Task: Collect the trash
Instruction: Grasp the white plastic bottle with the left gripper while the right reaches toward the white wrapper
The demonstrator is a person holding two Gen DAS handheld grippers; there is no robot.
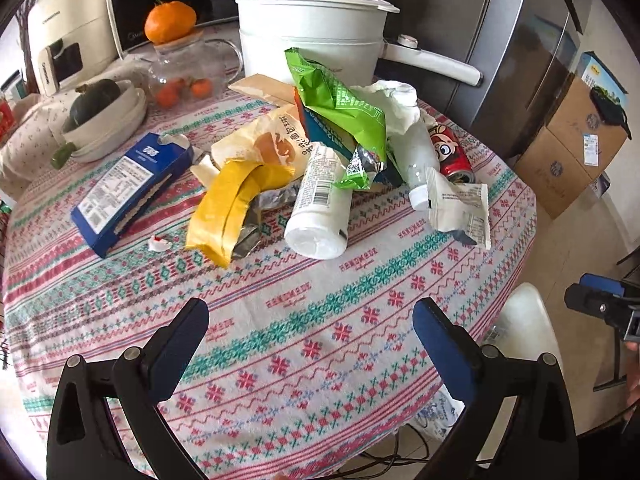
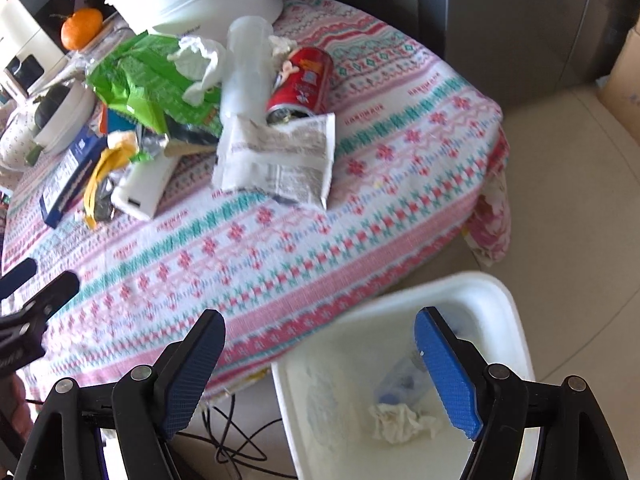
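Observation:
A heap of trash lies mid-table: a green wrapper (image 1: 344, 108), a yellow wrapper (image 1: 228, 208), a white bottle (image 1: 320, 204), a red can (image 1: 450, 152), a white sachet (image 1: 460, 208), a crumpled tissue (image 1: 396, 104) and a blue carton (image 1: 128, 188). My left gripper (image 1: 312, 312) hangs open and empty over the bare tablecloth, short of the heap. My right gripper (image 2: 320, 320) is open and empty above the table's edge and the white bin (image 2: 500, 300). The bin holds a crumpled tissue (image 2: 400, 420) and a clear plastic bottle (image 2: 400, 380).
Behind the heap stand a white pot (image 1: 312, 40), a glass teapot (image 1: 188, 68) topped by an orange, and a bowl (image 1: 108, 120). A grey fridge (image 1: 500, 60) and cardboard boxes (image 1: 572, 148) stand to the right. Cables (image 2: 236, 440) trail on the floor by the bin.

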